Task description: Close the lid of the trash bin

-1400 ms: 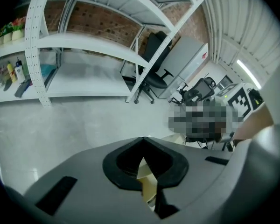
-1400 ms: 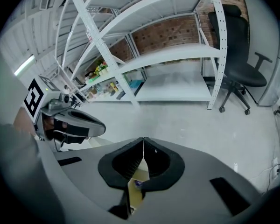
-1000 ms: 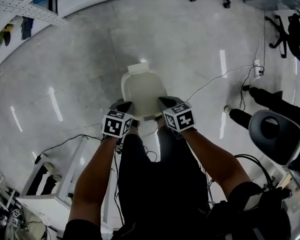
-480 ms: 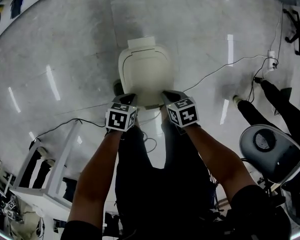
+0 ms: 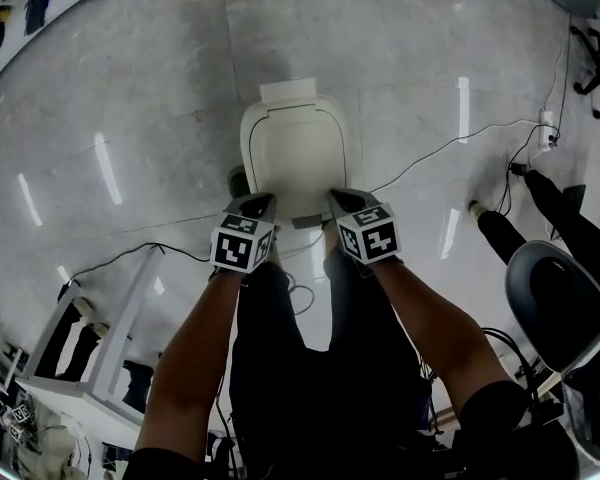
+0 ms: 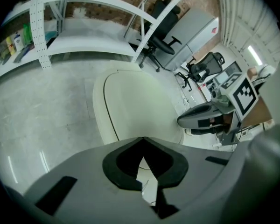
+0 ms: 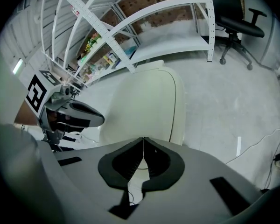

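Observation:
A cream trash bin [image 5: 295,153] stands on the grey floor with its lid lying flat on top. The lid fills the middle of the left gripper view [image 6: 135,104] and the right gripper view [image 7: 147,99]. My left gripper [image 5: 259,201] hovers at the bin's near left corner, jaws shut on nothing [image 6: 141,140]. At the near right corner, my right gripper [image 5: 341,198] is also shut and holds nothing [image 7: 143,140]. Each gripper shows in the other's view: the right gripper [image 6: 203,118] and the left gripper [image 7: 79,114].
Cables [image 5: 435,153] run over the floor right of the bin and another cable [image 5: 130,258] to its left. An office chair [image 5: 550,298] stands at the right. A white rack [image 5: 100,348] sits at lower left. Shelving [image 7: 177,13] rises beyond the bin.
The bin now sits larger and higher in the head view than a second ago. Both grippers stay shut at its near edge.

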A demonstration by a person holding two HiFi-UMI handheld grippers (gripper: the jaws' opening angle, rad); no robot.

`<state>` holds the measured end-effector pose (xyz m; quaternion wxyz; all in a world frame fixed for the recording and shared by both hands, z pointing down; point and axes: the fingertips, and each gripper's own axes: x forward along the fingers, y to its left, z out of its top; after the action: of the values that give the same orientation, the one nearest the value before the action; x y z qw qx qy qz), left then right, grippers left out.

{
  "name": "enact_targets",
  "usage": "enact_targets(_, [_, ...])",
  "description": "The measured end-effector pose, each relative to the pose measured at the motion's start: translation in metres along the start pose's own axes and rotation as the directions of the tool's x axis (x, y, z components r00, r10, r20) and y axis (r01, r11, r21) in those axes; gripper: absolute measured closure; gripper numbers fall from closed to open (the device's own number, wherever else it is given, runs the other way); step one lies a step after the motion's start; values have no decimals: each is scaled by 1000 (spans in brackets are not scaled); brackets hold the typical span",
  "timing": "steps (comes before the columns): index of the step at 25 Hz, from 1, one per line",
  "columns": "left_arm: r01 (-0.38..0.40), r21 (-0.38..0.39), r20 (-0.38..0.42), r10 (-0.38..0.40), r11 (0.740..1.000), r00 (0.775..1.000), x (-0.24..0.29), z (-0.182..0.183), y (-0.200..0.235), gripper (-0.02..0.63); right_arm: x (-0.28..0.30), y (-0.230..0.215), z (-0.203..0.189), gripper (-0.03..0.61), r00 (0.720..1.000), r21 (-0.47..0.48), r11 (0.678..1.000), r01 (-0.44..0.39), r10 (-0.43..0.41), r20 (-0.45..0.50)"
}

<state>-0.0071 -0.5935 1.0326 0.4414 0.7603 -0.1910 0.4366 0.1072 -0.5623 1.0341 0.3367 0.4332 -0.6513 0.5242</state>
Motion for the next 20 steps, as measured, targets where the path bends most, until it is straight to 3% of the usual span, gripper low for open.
enact_targets(5, [-1, 27, 119, -2, 1000, 993, -35, 49, -14, 613, -31, 9, 44, 569, 996, 0, 1000, -2, 2, 91])
enact_targets(9, [6, 63, 216, -19, 998, 976, -101, 87, -54, 614, -101, 29, 71, 569, 988, 0, 999, 39, -39, 148])
enact_targets(11, [-14, 77, 317, -11, 997, 948, -137, 132, -65, 614, -135, 33, 115, 569, 970, -34, 999, 43, -34, 240])
enact_targets(14, [-44, 102, 451, -7, 994, 892, -192, 197, -85, 614, -189, 49, 185, 569, 920, -100, 995, -9, 47, 388])
enact_targets(18, [-127, 180, 530, 13, 975, 848, -252, 224, -138, 614, -273, 80, 225, 569, 867, -284, 959, -14, 153, 474])
enact_targets(20, [-153, 174, 589, 22, 973, 808, -287, 229, -160, 614, -309, 93, 234, 569, 850, -362, 932, 29, 168, 500])
